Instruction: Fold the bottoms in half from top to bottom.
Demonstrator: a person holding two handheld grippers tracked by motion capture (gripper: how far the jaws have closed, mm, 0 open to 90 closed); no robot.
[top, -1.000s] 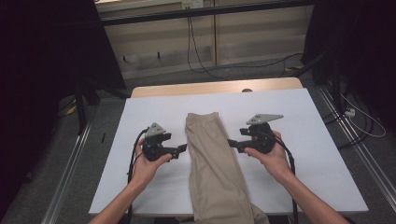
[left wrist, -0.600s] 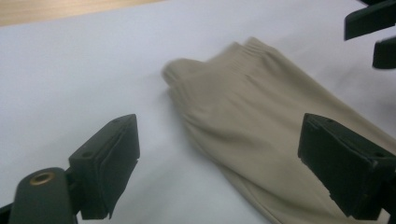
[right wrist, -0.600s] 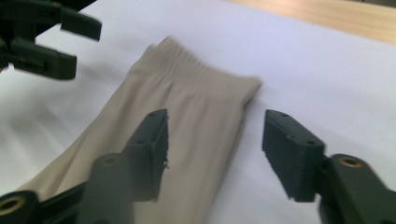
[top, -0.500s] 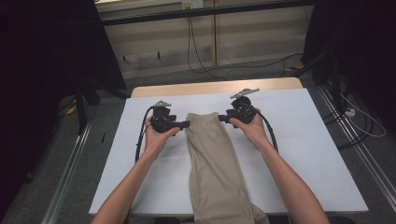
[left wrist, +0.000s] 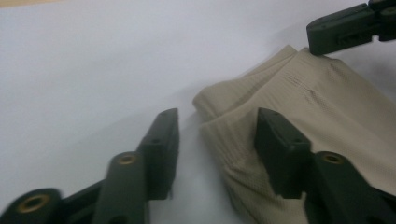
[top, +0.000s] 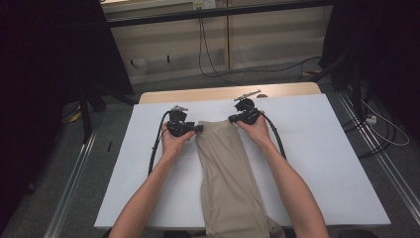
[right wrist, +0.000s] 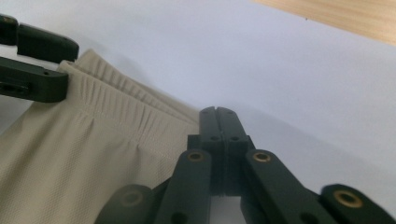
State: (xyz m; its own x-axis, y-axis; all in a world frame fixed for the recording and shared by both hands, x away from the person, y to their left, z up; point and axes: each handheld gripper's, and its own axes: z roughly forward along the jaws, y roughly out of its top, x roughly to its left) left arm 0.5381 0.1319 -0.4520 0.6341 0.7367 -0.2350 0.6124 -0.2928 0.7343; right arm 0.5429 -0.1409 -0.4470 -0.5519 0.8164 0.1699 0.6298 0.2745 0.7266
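Note:
Beige folded trousers (top: 225, 173) lie lengthwise on the white table (top: 322, 148), waistband at the far end. My left gripper (top: 199, 128) is at the waistband's left corner. Its jaws have just been closing and stand partly open (left wrist: 215, 126): one finger (left wrist: 280, 149) rests on the cloth (left wrist: 327, 107), the other on the table, and the corner lies between them unpressed. My right gripper (top: 232, 119) is at the waistband's right corner. Its jaws have just closed and meet tip to tip (right wrist: 217, 112) beside the ribbed band (right wrist: 116, 107). I cannot tell whether they pinch cloth.
A bare wooden strip (top: 218, 93) runs along the table's far edge. Cables (top: 156, 148) trail from both grippers over the white surface. Metal rails (top: 381, 168) flank the table on the floor, and a dark stand (top: 89, 99) is at the far left.
Both hands have moved up the trousers from the middle to the waistband corners. Both pairs of jaws have narrowed, the right pair until they meet.

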